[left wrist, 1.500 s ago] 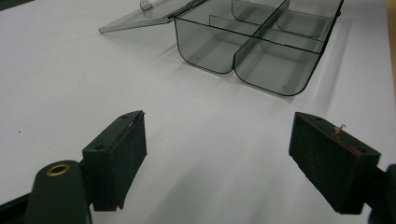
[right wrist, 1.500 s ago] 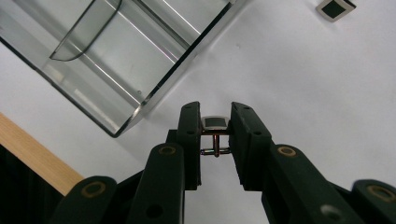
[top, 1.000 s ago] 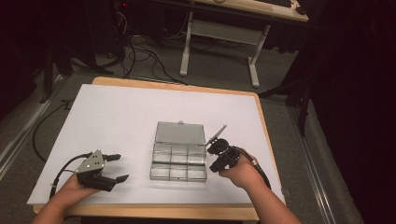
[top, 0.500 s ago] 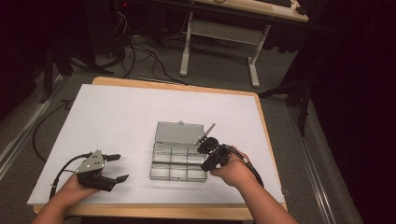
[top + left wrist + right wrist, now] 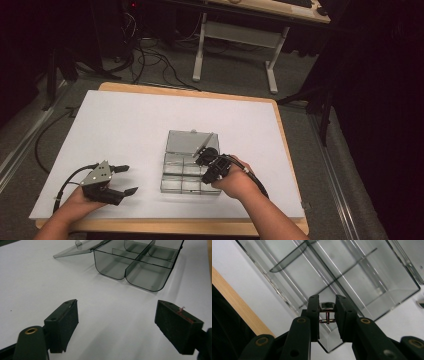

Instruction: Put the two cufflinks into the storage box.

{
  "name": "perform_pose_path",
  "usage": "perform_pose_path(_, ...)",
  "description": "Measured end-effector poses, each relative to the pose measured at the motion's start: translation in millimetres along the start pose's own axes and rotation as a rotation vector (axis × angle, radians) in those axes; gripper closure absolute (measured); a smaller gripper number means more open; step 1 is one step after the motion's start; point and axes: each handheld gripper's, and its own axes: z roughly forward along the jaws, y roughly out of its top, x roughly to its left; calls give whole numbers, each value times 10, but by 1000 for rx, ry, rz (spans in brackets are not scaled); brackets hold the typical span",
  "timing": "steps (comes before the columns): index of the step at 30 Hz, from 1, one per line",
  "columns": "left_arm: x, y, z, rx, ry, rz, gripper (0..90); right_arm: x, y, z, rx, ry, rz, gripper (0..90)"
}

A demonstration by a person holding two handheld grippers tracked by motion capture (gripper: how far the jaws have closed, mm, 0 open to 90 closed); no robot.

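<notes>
**Holding a small metal piece over the compartment box**

Being gripped between the near-closed jaws of the right gripper (image 5: pixel 206 161) is a small metal piece (image 5: pixel 327 306), a shiny head on a thin stem, seen in the right gripper view. The gripper is being held by the right hand (image 5: pixel 235 181) low over the clear compartment box (image 5: pixel 176 184), with the forearm being brought in from the near table edge at a slant toward the box. The jaws are being pointed down and away from the hand, and the held piece is being kept above a compartment at the box's right side; just beyond the jaws the box's dividers are being shown through the clear plastic. The opened lid (image 5: pixel 186 141) is lying flat on the far side of the box, beyond the gripper.

The left gripper (image 5: pixel 122 179) is being rested on the white table cover (image 5: pixel 125 120) well to the left of the box, its jaws being held wide apart with nothing between them. Ahead of its pads (image 5: pixel 65 322), bare cover is being left between jaws and box wall.

To the right of the right hand, a strip of cover is being left before the wooden table edge (image 5: pixel 289 165). Beyond the lid, wide bare cover is being left.
</notes>
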Motion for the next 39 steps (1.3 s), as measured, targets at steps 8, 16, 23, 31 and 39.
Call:
perform_pose_path(8,0,0,0,0,-1,0,196,102,143,71,6,12,-36,753)
perform_pose_path(16,1,0,-2,0,-2,1,196,188,269,119,6,19,-58,753)
perform_pose_path(23,0,0,-2,0,-3,3,196,271,383,185,-9,36,-94,753)
perform_pose_path(31,0,0,-3,0,-4,3,196,380,513,230,-17,41,-121,753)
perform_pose_path(39,1,0,-4,-1,-6,3,196,482,668,314,-9,44,-164,754)
